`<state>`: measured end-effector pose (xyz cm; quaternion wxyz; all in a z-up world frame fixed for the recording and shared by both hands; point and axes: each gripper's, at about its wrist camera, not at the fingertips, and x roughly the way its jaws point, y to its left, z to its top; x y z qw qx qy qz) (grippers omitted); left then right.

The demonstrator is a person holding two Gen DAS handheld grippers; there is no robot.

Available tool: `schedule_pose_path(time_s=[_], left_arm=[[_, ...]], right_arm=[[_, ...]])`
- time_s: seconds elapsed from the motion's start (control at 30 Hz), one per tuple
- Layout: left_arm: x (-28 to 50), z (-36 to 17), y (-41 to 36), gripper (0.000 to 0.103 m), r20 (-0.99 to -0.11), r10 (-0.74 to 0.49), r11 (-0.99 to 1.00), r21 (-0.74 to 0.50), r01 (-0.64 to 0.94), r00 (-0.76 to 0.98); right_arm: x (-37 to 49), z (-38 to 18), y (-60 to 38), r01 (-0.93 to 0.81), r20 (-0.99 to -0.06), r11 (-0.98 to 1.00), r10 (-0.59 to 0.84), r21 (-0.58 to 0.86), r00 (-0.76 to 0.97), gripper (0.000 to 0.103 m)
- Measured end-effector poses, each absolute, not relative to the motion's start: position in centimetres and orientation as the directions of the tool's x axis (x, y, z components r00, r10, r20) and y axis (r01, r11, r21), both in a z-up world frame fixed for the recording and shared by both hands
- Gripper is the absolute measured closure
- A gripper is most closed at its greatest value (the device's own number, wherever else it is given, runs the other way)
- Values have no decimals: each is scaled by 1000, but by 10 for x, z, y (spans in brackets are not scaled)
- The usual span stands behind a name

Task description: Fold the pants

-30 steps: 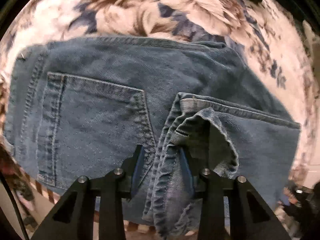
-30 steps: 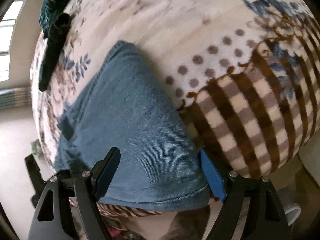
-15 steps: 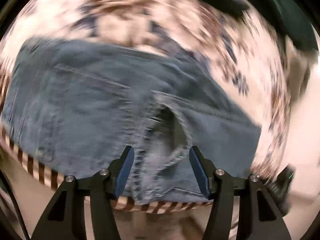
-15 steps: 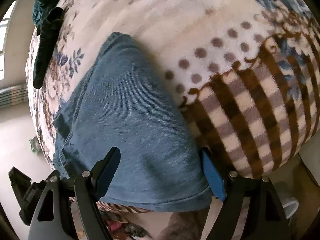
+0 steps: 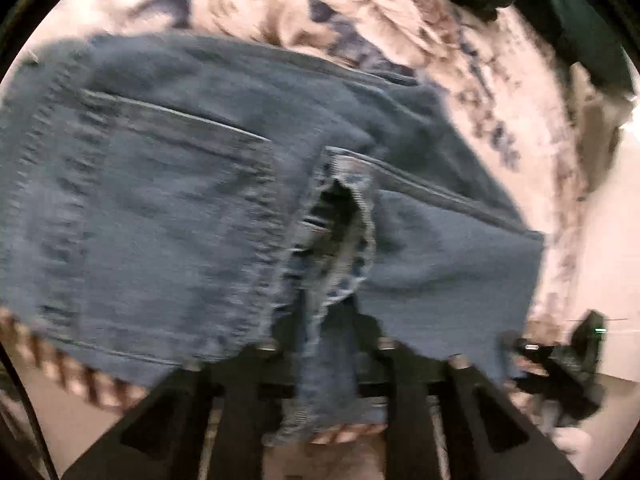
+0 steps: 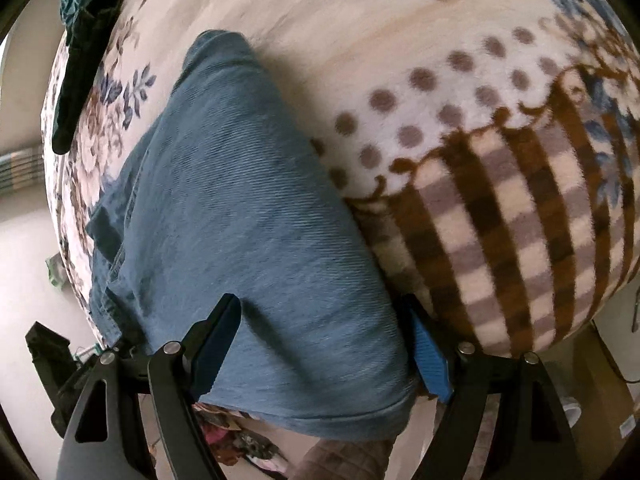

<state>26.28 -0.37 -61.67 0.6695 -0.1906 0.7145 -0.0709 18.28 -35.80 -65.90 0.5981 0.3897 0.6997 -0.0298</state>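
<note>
Blue denim pants (image 5: pixel 168 208) lie folded on a floral blanket (image 5: pixel 280 4), back pocket up, with the leg hems bunched in the middle. My left gripper (image 5: pixel 326 340) is shut on the bunched leg hem (image 5: pixel 332 364) at the near edge. In the right wrist view the pants (image 6: pixel 240 220) stretch away as a folded blue slab. My right gripper (image 6: pixel 324 344) is open, its fingers (image 6: pixel 218 340) astride the near folded end of the pants, not pinching it.
The blanket (image 6: pixel 500 220) has a brown checked border and dots to the right of the pants. A dark green garment (image 6: pixel 80 60) lies at the far left of the bed, also seen in the left wrist view (image 5: pixel 560 8). The floor lies beyond the bed edge.
My left gripper was shut on the hem, opened and drew back, and has now closed on the bunched leg hem again. My right gripper stays open over the folded end.
</note>
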Motion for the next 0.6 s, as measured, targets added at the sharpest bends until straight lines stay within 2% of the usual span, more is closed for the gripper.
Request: schedule_pose_path(time_s=[0.07,0.13,0.17,0.2,0.33,0.4,0.47,0.5,0.53,0.6], left_arm=[[270,-624,-9,71,-914,-404,900,-393,-190,-23],[276,-627,-15,75,-921,-390,909,-384,-160,-7],[278,-625,-20,91,-923,-386,913,-383,-142,12],[282,-627,-25,101,-926,-377,918,-378,-119,30],[297,-601,-18,102,-901,-397,907,-415,-75,177],[305,-615,-4,97,-913,-393,901,-406,-150,113],[305,-620,0,96,-924,-378,909,-383,-166,63],[303,-617,-2,91,-926,-374,911,-379,-163,59],[301,-609,-3,84,-937,-343,926,-348,-148,59],[296,-602,-1,48,-965,-253,956,-260,-137,65]], right_arm=[[186,-658,-354,572,-856,698,516,432,17,20],[188,-659,-351,562,-862,711,507,422,5,20],[189,-659,-350,557,-864,717,503,418,0,20],[190,-660,-349,553,-866,723,500,414,-4,20],[190,-660,-350,542,-869,733,495,411,-10,20],[190,-661,-350,542,-868,733,496,412,-12,20],[191,-660,-349,542,-869,733,495,411,-13,20],[192,-659,-348,543,-870,735,493,407,-15,20],[192,-657,-348,544,-871,735,491,406,-14,20],[193,-650,-348,542,-875,737,485,404,-7,20]])
